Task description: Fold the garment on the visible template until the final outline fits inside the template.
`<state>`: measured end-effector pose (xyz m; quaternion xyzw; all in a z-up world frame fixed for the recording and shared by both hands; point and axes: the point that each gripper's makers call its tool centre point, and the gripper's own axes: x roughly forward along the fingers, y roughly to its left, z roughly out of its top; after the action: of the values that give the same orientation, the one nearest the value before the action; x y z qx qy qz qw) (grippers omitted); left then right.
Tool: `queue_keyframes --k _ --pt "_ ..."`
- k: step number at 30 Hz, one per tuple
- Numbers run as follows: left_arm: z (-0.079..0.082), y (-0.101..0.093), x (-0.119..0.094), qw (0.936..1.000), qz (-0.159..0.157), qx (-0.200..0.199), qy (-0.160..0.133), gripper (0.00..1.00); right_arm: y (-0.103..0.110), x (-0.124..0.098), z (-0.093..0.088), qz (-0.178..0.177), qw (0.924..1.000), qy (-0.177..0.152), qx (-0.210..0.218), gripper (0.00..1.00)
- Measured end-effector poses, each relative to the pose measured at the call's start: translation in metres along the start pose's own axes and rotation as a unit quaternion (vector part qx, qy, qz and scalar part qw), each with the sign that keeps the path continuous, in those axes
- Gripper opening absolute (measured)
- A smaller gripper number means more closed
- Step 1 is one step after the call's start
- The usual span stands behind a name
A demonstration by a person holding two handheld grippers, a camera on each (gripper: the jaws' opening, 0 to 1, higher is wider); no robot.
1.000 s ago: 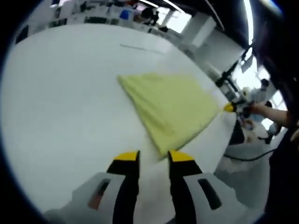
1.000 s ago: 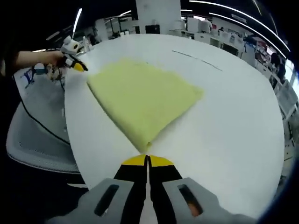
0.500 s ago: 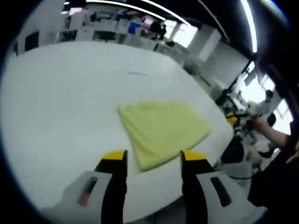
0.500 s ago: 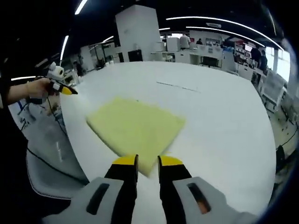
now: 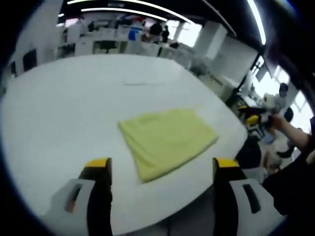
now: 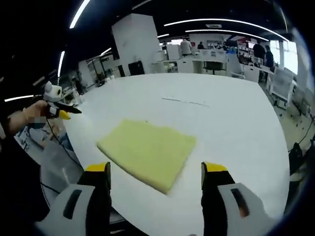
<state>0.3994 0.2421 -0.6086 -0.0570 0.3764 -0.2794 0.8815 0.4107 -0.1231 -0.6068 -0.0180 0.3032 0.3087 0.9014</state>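
A folded yellow garment point(image 5: 166, 139) lies flat on the white table point(image 5: 69, 113), near its edge. My left gripper point(image 5: 161, 164) is raised above and short of it, jaws wide open with nothing between them. In the right gripper view the same yellow garment point(image 6: 147, 152) lies as a neat rectangle, and my right gripper point(image 6: 155, 169) hangs open above its near corner, holding nothing. The left gripper point(image 6: 58, 111) comes into the right gripper view at the far left, held in a hand. The right gripper point(image 5: 256, 120) appears at the right of the left gripper view. A thin dark line point(image 6: 186, 102) is marked on the table beyond the garment.
The table edge point(image 6: 86, 162) runs close to the garment, with a grey chair point(image 6: 51, 164) and cables below it. Desks, pillars and people point(image 6: 261, 51) stand in the background. A person's arm point(image 5: 295, 137) is at the right of the left gripper view.
Both grippers have let go of the garment corners, opened wide, and pulled up and back. The garment now lies flat and folded on the table.
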Motion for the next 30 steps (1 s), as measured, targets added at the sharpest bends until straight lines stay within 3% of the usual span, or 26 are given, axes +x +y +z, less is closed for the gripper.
queue_keyframes --k 6,10,13,17,20,27,30 --pt "0.005 -0.001 -0.012 0.9994 0.034 -0.003 -0.012 0.99 0.000 -0.012 0.020 0.000 0.9983 -0.051 0.029 0.99" --pt "0.015 -0.004 -0.022 0.9981 0.039 -0.014 -0.044 0.99 0.002 -0.017 0.021 0.005 0.9982 -0.057 0.020 1.00" --pt "0.012 -0.005 -0.028 0.9977 0.045 -0.028 -0.043 0.99 0.001 -0.022 0.014 -0.008 0.9990 -0.045 -0.002 1.00" --pt "0.009 -0.008 -0.035 0.9976 0.058 -0.011 -0.035 0.99 0.004 -0.029 0.008 -0.006 0.9986 -0.051 0.012 1.00" --pt "0.014 -0.012 -0.040 0.9968 0.064 -0.008 -0.046 0.99 0.002 -0.034 0.005 -0.010 0.9985 -0.051 0.020 1.00" --pt "0.036 -0.028 -0.049 0.9943 0.061 0.000 -0.088 0.99 -0.003 -0.049 0.025 -0.025 0.9959 -0.082 0.029 1.00" --pt "0.023 -0.014 -0.045 0.9942 0.088 0.022 -0.058 0.99 -0.002 -0.049 0.025 -0.025 0.9964 -0.078 0.022 1.00"
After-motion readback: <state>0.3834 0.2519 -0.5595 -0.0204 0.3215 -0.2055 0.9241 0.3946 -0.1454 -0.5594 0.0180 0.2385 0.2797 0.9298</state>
